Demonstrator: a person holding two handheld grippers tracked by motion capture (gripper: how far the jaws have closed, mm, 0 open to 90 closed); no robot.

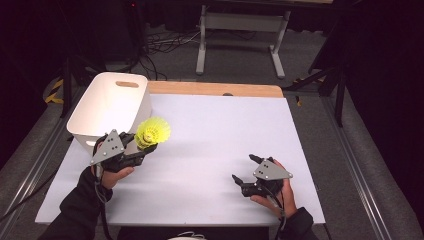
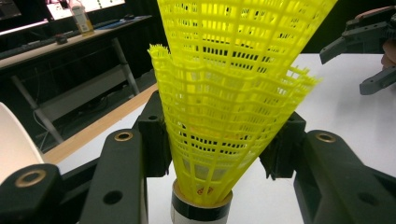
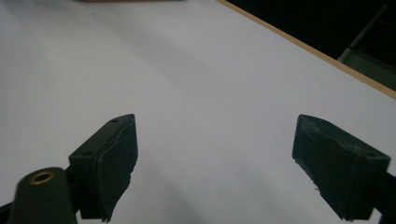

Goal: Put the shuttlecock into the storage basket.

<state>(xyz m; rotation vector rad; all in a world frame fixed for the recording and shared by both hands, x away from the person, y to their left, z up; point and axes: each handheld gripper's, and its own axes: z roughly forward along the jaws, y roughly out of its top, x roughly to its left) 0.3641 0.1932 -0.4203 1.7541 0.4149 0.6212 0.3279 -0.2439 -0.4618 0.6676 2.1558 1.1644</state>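
A yellow plastic shuttlecock point(image 1: 151, 132) with a white, black-banded cork base is held just off the white bin's point(image 1: 107, 106) near right corner. My left gripper point(image 1: 145, 142) is shut on it. In the left gripper view both pads press the mesh skirt of the shuttlecock point(image 2: 224, 102) from either side, and the skirt is dented on the left. My right gripper point(image 1: 246, 169) rests low over the table's near right part, jaws wide apart. Between them in the right gripper view lies bare white tabletop point(image 3: 210, 116).
The white bin with a handle slot stands at the table's far left corner. A wooden strip point(image 1: 215, 89) runs along the table's far edge. Beyond it are a metal table frame point(image 1: 240, 30) and floor cables. The other gripper point(image 2: 369, 51) appears top right in the left gripper view.
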